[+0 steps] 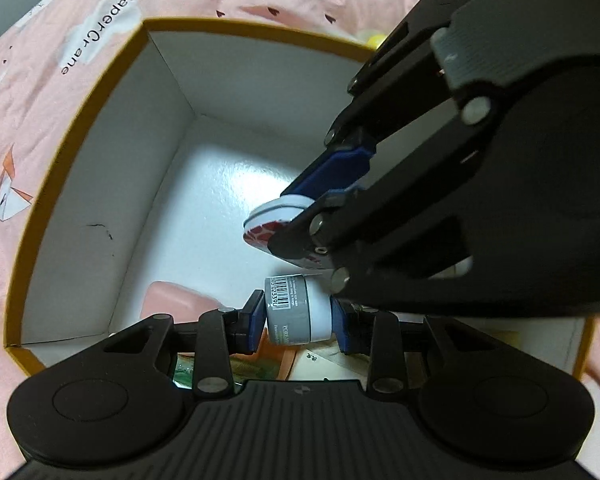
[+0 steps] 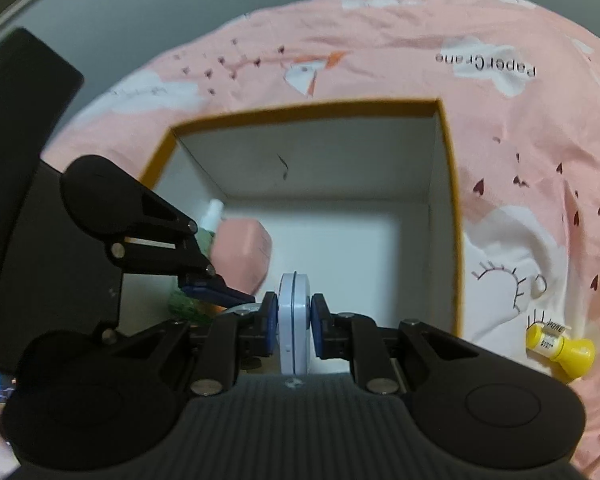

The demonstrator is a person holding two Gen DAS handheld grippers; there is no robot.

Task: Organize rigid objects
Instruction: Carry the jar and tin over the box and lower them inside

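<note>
A white box with a yellow rim point(image 1: 84, 112) lies open on a pink bedsheet; it also shows in the right wrist view point(image 2: 448, 184). My left gripper point(image 1: 298, 312) is shut on a small grey and white jar point(image 1: 296, 310) with a barcode, held over the box. My right gripper point(image 2: 294, 318) is shut on a flat white round case point(image 2: 294, 312), also over the box. In the left wrist view the right gripper point(image 1: 300, 220) holds that case point(image 1: 268, 226) just above the jar; its face is red-patterned.
Inside the box lie a pink block point(image 2: 242, 252), a green bottle with a white cap point(image 2: 210, 220) and some flat cards point(image 1: 320, 360). A yellow bottle point(image 2: 560, 346) lies on the sheet point(image 2: 380, 40) right of the box.
</note>
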